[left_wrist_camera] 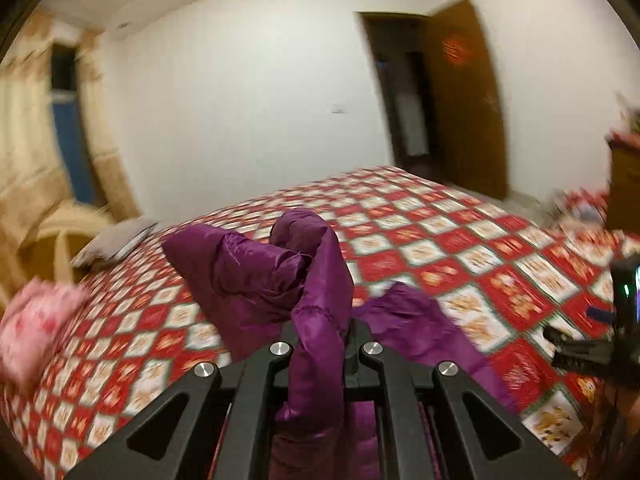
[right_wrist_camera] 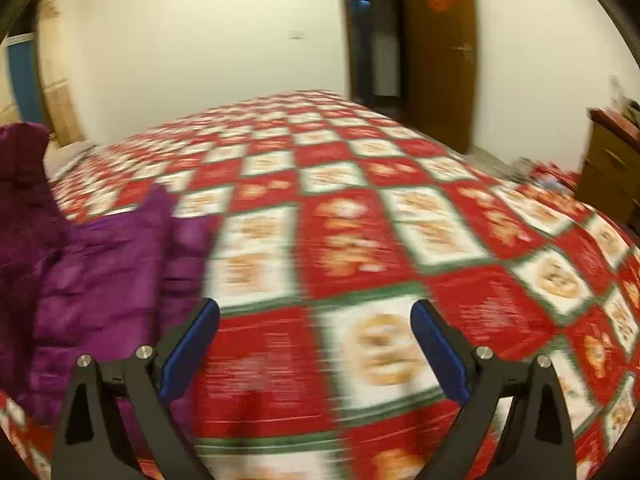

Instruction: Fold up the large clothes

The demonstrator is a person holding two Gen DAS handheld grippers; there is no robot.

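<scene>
A purple padded jacket (left_wrist_camera: 256, 276) lies crumpled on a bed with a red and white chequered cover (left_wrist_camera: 460, 256). My left gripper (left_wrist_camera: 322, 344) is shut on a fold of the jacket and holds it lifted above the bed. In the right wrist view the jacket (right_wrist_camera: 104, 264) lies at the left on the cover (right_wrist_camera: 360, 208). My right gripper (right_wrist_camera: 316, 336) is open and empty, its blue pads (right_wrist_camera: 188, 348) wide apart over the cover just right of the jacket. The right gripper also shows at the right edge of the left wrist view (left_wrist_camera: 592, 340).
A grey pillow (left_wrist_camera: 116, 242) and a pink pillow (left_wrist_camera: 36, 328) lie at the bed's left side. A brown door (left_wrist_camera: 466, 96) stands open beyond the bed. A wooden dresser (right_wrist_camera: 612, 164) stands at the right.
</scene>
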